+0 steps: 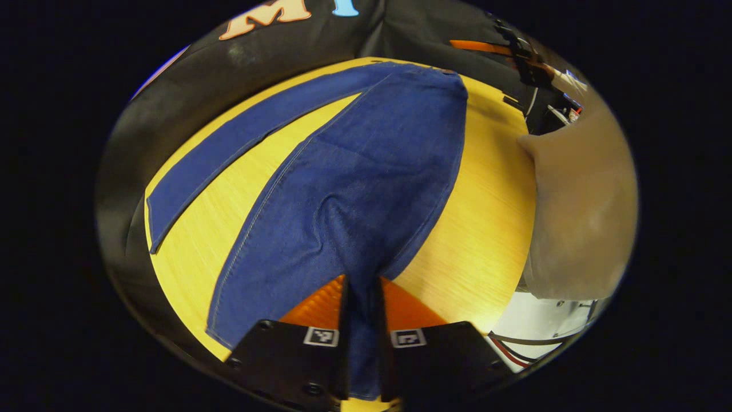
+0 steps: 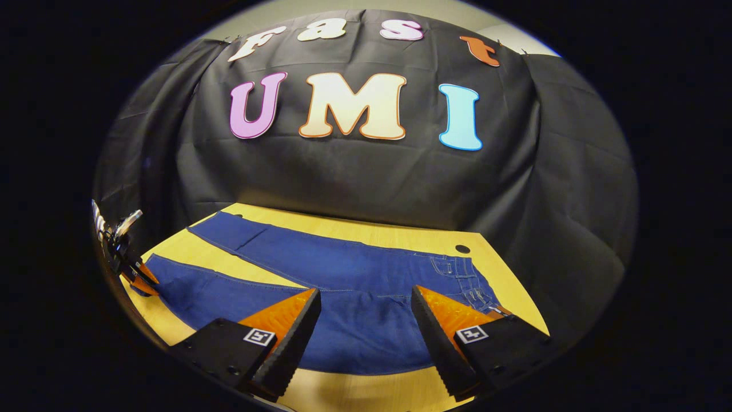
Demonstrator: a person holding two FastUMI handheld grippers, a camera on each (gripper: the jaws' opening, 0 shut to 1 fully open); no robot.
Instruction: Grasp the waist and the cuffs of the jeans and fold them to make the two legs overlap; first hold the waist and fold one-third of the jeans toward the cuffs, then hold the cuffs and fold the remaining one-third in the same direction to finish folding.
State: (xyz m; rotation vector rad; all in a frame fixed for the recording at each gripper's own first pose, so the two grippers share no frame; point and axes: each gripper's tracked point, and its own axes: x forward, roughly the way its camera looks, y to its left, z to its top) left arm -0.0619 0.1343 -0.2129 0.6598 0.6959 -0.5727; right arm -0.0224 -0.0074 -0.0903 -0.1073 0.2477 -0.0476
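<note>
the jeans (image 1: pixel 366 166) lie spread on the yellow wooden bench (image 1: pixel 486 217), the two legs splayed apart in a v with bare wood between them. in the left gripper view the near leg runs straight up from the camera toward the waist at the far end, while the other leg (image 1: pixel 240 143) angles off to the left, flat, its cuff end near the bench's left edge. the left tongs (image 1: pixel 363 320) are clamped on the cuff end of the near leg — the denim is pinched into a narrow bunch between the two fingers (image 1: pixel 320 303) and pulled up into creases just ahead of them. to the right in that view a pale sleeve (image 1: pixel 577 212) hangs just beyond the bench edge.

in the right gripper view the right tongs (image 2: pixel 366 326) stand wide apart, gripping nothing, one finger on each side of the seat of the jeans near the front edge of the bench. the waist (image 2: pixel 469 280), with its belt loops, sits beside the right-hand finger (image 2: pixel 452 320); whether that finger touches the fabric i cannot tell. the legs stretch away to the left, the far one lying along the black cloth wall (image 2: pixel 366 171). at the far left edge the other tongs (image 2: pixel 134 274) show small, at the cuff end of the near leg. a dark round hole (image 2: pixel 462 249) marks the bench top beyond the waist.
</note>
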